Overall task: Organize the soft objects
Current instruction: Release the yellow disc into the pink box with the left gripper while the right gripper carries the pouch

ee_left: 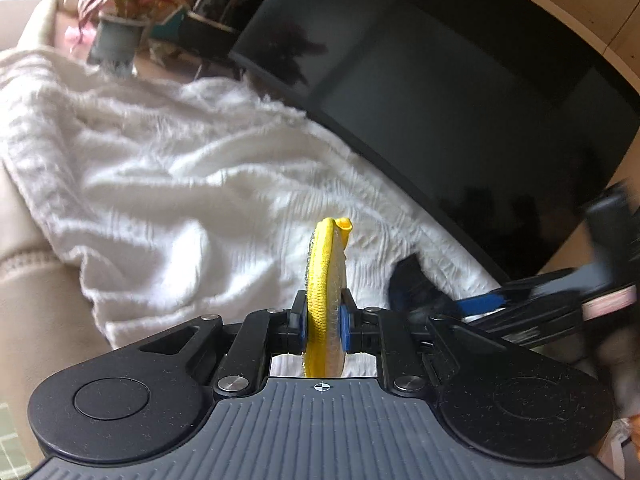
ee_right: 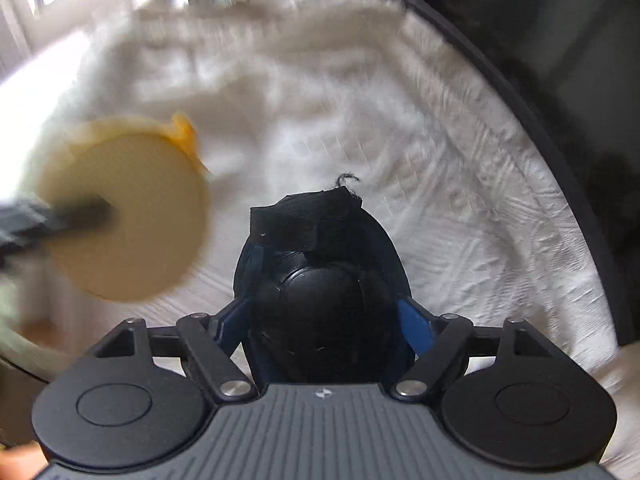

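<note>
The left gripper (ee_left: 324, 322), tilted downward, clamps a yellow round pad (ee_left: 326, 292) edge-on; the right gripper (ee_right: 324, 320) points steeply down, jaws spread around a black cap (ee_right: 320, 280) over the white blanket (ee_left: 168, 168).

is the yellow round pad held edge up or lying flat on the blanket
Edge up. The yellow pad stands on its rim, clamped in the left hand-held gripper, above the white blanket.

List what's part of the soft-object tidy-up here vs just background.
In play:
- yellow round pad, pinched on edge in the left gripper
- black rounded object, between the right gripper fingers
- white fluffy blanket beneath both

Background:
- potted plant
- black glossy tabletop
- beige sofa
</note>
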The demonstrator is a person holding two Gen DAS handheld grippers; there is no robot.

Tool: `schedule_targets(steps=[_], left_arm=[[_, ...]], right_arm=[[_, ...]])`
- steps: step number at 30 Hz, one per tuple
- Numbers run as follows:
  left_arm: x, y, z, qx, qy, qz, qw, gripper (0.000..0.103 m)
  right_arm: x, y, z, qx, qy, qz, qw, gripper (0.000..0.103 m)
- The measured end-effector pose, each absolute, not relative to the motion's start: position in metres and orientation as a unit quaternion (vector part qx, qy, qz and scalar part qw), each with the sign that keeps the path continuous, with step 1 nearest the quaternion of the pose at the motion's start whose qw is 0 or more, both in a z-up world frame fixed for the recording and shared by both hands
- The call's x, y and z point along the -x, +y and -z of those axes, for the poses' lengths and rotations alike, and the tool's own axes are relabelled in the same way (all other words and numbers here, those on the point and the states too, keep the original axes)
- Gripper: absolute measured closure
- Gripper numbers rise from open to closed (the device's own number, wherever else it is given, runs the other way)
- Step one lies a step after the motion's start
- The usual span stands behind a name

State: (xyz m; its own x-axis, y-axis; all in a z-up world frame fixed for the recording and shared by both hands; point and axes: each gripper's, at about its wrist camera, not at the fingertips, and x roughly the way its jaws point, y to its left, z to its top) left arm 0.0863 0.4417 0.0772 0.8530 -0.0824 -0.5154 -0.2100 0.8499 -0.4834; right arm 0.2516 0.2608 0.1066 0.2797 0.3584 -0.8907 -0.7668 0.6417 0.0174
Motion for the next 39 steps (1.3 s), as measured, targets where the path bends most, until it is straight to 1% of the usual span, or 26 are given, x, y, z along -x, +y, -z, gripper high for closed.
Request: schedule_targets(steps=[2, 5, 8, 11, 16, 23, 28, 31, 34, 36, 37, 39], left_arm=[[-0.089, 0.439, -0.087, 0.263, 0.269, -0.035, 0.926, 0.085], [-0.092, 0.426, -0.109, 0.247, 0.264, -0.015, 0.932, 0.085], [-0.099, 0.404, -0.135, 0.23, 0.255, 0.016, 0.939, 0.085], [-0.109, 0.375, -0.156, 0.212, 0.252, 0.043, 0.943, 0.085], [-0.131, 0.299, -0.181, 0.193, 0.252, 0.132, 0.939, 0.085], [-0.161, 0.146, -0.176, 0.173, 0.304, 0.277, 0.895, 0.085], [-0.169, 0.032, -0.154, 0.136, 0.361, 0.344, 0.856, 0.085], [-0.176, -0.029, -0.138, 0.124, 0.391, 0.366, 0.835, 0.084], [-0.192, -0.07, -0.118, 0.137, 0.399, 0.386, 0.82, 0.083], [-0.195, -0.094, -0.1, 0.1, 0.416, 0.374, 0.823, 0.083], [-0.198, -0.113, -0.088, 0.051, 0.432, 0.358, 0.826, 0.082], [-0.195, -0.132, -0.076, -0.013, 0.431, 0.351, 0.831, 0.082]], right_arm=[[-0.244, 0.249, -0.139, 0.178, 0.461, -0.387, 0.779, 0.024], [-0.224, 0.227, -0.184, 0.183, 0.411, -0.39, 0.804, 0.024], [-0.212, 0.193, -0.22, 0.167, 0.379, -0.376, 0.829, 0.024], [-0.203, 0.148, -0.25, 0.15, 0.348, -0.348, 0.857, 0.024], [-0.177, 0.058, -0.274, 0.132, 0.316, -0.26, 0.903, 0.024], [-0.131, -0.089, -0.272, 0.082, 0.306, -0.113, 0.942, 0.024], [-0.099, -0.182, -0.261, 0.06, 0.294, 0.023, 0.954, 0.024], [-0.088, -0.226, -0.253, 0.021, 0.295, 0.063, 0.953, 0.024], [-0.082, -0.252, -0.24, -0.017, 0.297, 0.073, 0.952, 0.024], [-0.08, -0.267, -0.231, -0.04, 0.299, 0.066, 0.951, 0.024], [-0.083, -0.27, -0.223, -0.051, 0.303, 0.062, 0.95, 0.024], [-0.096, -0.27, -0.206, -0.069, 0.314, 0.06, 0.945, 0.024]])
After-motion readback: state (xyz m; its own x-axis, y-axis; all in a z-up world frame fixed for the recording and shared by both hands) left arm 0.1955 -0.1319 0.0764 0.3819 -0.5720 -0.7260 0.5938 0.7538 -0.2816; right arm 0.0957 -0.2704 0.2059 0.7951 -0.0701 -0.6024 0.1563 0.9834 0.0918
